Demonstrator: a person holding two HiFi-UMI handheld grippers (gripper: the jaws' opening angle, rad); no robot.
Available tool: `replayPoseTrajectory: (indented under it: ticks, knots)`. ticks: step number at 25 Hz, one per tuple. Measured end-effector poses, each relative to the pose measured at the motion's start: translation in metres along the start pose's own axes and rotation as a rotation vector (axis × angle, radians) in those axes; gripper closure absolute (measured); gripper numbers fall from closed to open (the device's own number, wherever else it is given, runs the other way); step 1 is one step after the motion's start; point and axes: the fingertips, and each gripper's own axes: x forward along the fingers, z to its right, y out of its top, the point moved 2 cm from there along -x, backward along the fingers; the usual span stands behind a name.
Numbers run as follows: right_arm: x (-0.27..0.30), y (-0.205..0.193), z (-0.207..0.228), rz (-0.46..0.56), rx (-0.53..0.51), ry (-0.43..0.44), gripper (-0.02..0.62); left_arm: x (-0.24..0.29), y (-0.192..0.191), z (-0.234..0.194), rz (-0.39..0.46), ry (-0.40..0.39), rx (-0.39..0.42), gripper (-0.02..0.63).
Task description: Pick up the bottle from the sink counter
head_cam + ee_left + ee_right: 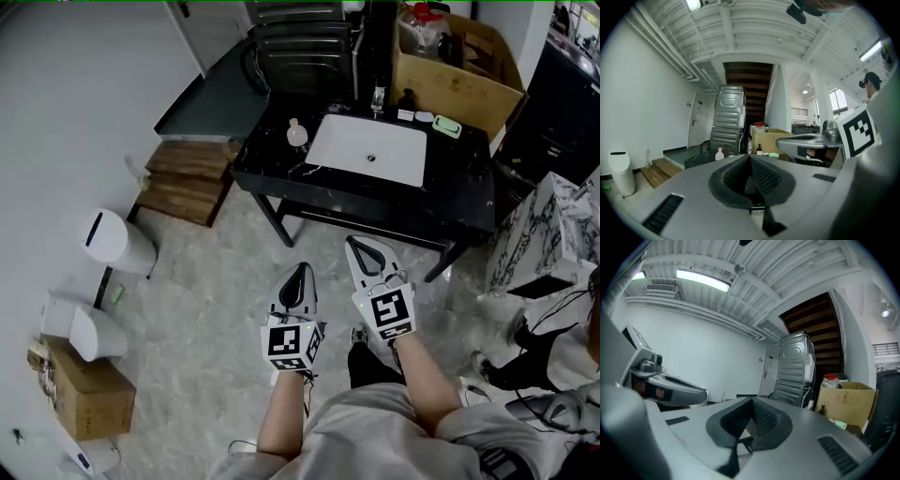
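The bottle (297,134), small and pale with a pink cap, stands on the left part of the black sink counter (262,155), beside the white basin (367,150). In the left gripper view the bottle (719,153) shows small and far off, left of the jaws. My left gripper (300,270) and right gripper (357,244) hang side by side over the floor in front of the counter, well short of it. Both point toward the sink. The left gripper (750,157) is shut and empty. The right gripper (752,401) is also shut with nothing in it.
A faucet (378,98), a green soap dish (448,125) and small items line the counter's back. An open cardboard box (459,70) stands behind it. Wooden steps (192,183), white bins (112,239) and a carton (84,389) are at the left, marbled slabs (548,230) at the right.
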Motion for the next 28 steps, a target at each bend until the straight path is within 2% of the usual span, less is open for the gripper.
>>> replayPoseTrajectory:
  ticks: [7, 13, 20, 28]
  knots:
    - [0.057, -0.032, 0.072, -0.036, 0.055, -0.021, 0.588, 0.094, -0.014, 0.006, -0.11, -0.082, 0.064, 0.594]
    - [0.087, -0.043, 0.102, -0.056, 0.081, -0.02, 0.588, 0.14, -0.023, -0.006, -0.153, -0.083, 0.022, 0.594]
    - [0.133, -0.045, 0.116, -0.078, 0.083, -0.004, 0.588, 0.191, -0.025, -0.052, -0.204, -0.023, 0.011, 0.594]
    - [0.218, -0.056, 0.142, -0.136, 0.098, -0.014, 0.588, 0.286, -0.021, -0.104, -0.21, -0.068, 0.004, 0.594]
